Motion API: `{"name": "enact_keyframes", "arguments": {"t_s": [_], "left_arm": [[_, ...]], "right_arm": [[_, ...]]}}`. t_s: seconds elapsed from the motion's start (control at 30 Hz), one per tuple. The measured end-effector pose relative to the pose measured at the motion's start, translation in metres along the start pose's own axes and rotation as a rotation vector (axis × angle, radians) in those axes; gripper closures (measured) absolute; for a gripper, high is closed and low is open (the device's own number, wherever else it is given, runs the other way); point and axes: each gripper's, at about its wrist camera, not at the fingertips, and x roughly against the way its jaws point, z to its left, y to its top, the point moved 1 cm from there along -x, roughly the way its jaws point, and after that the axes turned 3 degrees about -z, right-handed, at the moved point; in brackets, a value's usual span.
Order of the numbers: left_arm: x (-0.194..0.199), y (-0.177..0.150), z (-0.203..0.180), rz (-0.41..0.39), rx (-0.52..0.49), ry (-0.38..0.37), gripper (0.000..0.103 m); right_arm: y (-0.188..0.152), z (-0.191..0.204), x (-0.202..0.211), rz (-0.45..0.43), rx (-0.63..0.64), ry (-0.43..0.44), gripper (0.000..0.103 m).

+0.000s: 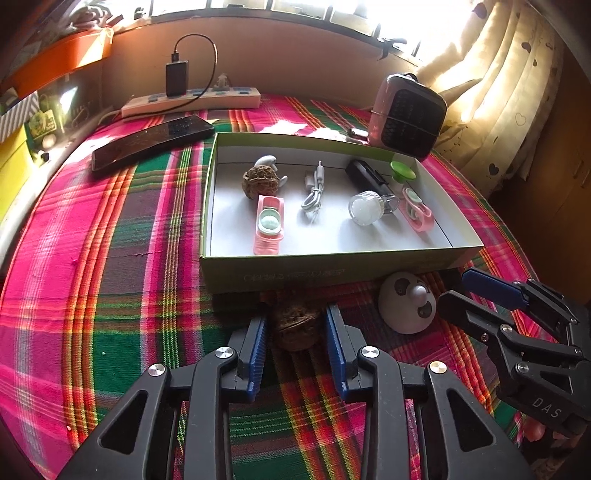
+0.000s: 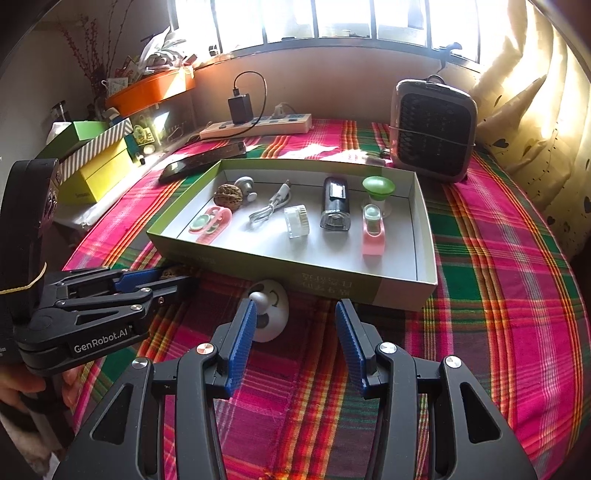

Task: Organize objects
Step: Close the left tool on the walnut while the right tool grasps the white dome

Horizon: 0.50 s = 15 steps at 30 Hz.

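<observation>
A plaid cloth (image 1: 110,258) in pink, green and red covers the table, which stands under a bright barred window (image 2: 332,18) with a cream curtain (image 1: 509,92) at the right. Along the back wall lie a white power strip (image 1: 192,101) with a black charger (image 1: 176,78) plugged in, a dark phone (image 1: 151,142) in front of it, and a small pink heater (image 1: 406,116) near the curtain; yellow and green boxes (image 2: 96,166) and an orange tub (image 2: 151,90) are stacked at the left. A shallow green-edged cardboard tray (image 1: 332,273) sits mid-table and holds a walnut (image 1: 260,181) touching a white figure, a pink case with a pale green disc (image 1: 269,225), a coiled white cable (image 1: 314,188), a clear round jar (image 1: 364,208), a black device (image 1: 365,175), a green suction cup (image 1: 402,170) and a second pink case (image 1: 415,206). Just outside the tray's near wall, on the cloth, lies a second brown, wrinkled walnut (image 1: 295,328), between the blue pads of the left gripper (image 1: 297,343); whether the pads press it I cannot tell, a slim gap seems to show on each side. Just right of it rests a white panda-faced dome (image 1: 406,306). The right gripper (image 2: 295,339) hovers with its jaws apart and nothing between them, its left pad just in front of the dome.
</observation>
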Motion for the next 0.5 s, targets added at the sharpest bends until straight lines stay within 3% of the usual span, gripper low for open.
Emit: {"name": "enact_keyframes", "arguments": {"t_s": [0.5], "left_arm": [[0.009, -0.007, 0.019, -0.021, 0.025, -0.002, 0.075]], "right_arm": [[0.003, 0.014, -0.024, 0.045, -0.002, 0.024, 0.057]]}}
